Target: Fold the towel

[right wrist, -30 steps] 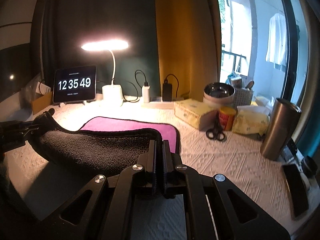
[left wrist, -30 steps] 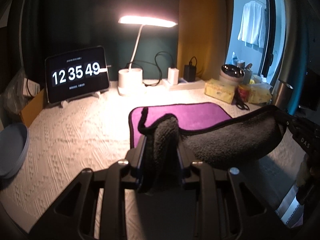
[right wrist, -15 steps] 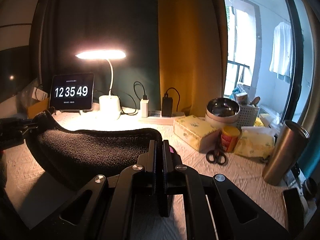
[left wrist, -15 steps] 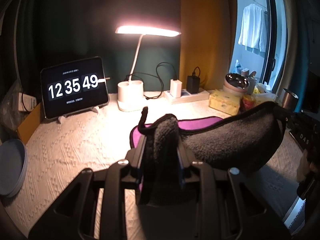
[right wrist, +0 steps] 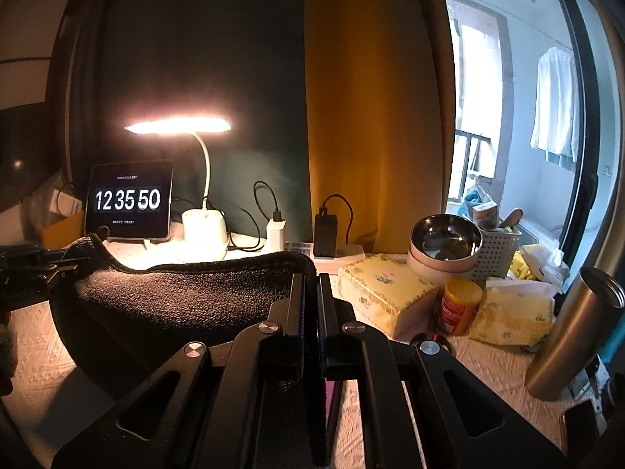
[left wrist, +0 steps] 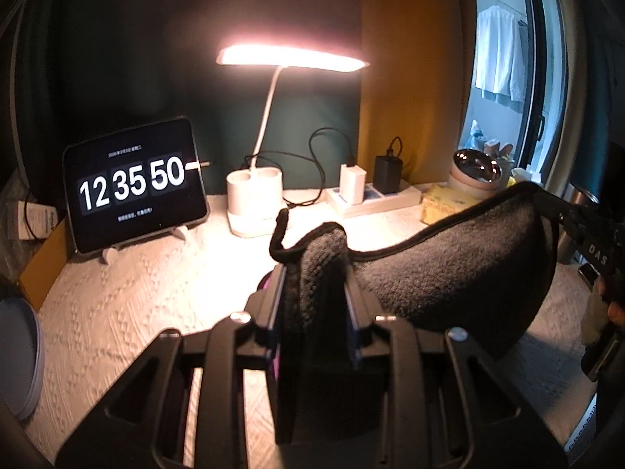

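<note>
White textured tablecloth-covered table (left wrist: 129, 297) fills the scene, clutter along the back and right. Dark grey fleecy towel with black edging and a purple underside (left wrist: 461, 273) hangs above the table, slung in a sagging span between both grippers, grey face toward the cameras. Left gripper (left wrist: 314, 273) has its fingers pinched narrow on a bunched corner, cloth filling the gap. Right gripper (right wrist: 310, 293) fingers nearly together, clamped on the opposite corner's thin edge. Purple side barely shows, only a sliver by the left fingers. Lit white desk lamp (left wrist: 258, 199) and black tablet showing a clock (left wrist: 134, 187) stand just beyond.

Step, as judged: mid-fold, gripped edge raised for carrying over. Next move likely needs both grippers to travel forward together, level, and lower the edge onto the far one, staying short of the lamp base.
</note>
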The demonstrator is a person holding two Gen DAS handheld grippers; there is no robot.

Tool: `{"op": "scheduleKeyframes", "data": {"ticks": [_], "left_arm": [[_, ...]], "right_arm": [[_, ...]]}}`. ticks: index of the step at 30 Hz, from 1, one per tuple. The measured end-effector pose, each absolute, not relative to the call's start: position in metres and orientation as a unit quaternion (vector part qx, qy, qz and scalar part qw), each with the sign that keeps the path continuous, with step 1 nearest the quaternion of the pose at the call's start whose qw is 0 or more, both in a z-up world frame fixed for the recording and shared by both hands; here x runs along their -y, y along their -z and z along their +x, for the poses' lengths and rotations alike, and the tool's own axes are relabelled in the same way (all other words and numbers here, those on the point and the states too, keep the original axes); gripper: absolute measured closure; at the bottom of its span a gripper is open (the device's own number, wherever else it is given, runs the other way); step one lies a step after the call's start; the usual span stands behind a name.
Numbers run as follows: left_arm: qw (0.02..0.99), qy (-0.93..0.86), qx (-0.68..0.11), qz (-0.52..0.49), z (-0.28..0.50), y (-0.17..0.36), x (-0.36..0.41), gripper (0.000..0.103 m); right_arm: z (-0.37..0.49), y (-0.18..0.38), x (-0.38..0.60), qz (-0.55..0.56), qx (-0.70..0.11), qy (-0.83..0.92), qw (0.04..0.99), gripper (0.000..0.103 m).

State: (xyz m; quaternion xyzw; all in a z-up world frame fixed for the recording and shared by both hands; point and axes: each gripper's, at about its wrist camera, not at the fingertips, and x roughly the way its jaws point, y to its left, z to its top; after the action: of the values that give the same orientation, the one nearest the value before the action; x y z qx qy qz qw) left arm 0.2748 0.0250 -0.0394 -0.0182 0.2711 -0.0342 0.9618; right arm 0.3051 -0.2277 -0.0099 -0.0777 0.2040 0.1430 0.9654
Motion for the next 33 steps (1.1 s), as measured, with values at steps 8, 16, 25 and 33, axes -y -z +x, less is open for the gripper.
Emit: {"op": "scheduleKeyframes", "data": {"ticks": [8,16,25,33], "left_arm": [[0.960,0.036,-0.276,-0.025,0.306,0.046,-0.031,0.075],[0.960,0.032,-0.279,-0.017,0.336,0.055,-0.033,0.075],[0.952,0.026,-0.304,-0.017,0.365,0.077,-0.034,0.075],[0.941,0.020,-0.336,-0.019,0.385,0.103,-0.035,0.073]], "right_arm": [[0.331,0.018,0.226,-0.075,-0.212,-0.146,0.963,0.097],[0.358,0.029,0.223,-0.069,-0.223,-0.146,0.961,0.097],[0.389,0.057,0.217,-0.076,-0.257,-0.133,0.954,0.097],[0.409,0.084,0.210,-0.091,-0.297,-0.113,0.944,0.097]]}}
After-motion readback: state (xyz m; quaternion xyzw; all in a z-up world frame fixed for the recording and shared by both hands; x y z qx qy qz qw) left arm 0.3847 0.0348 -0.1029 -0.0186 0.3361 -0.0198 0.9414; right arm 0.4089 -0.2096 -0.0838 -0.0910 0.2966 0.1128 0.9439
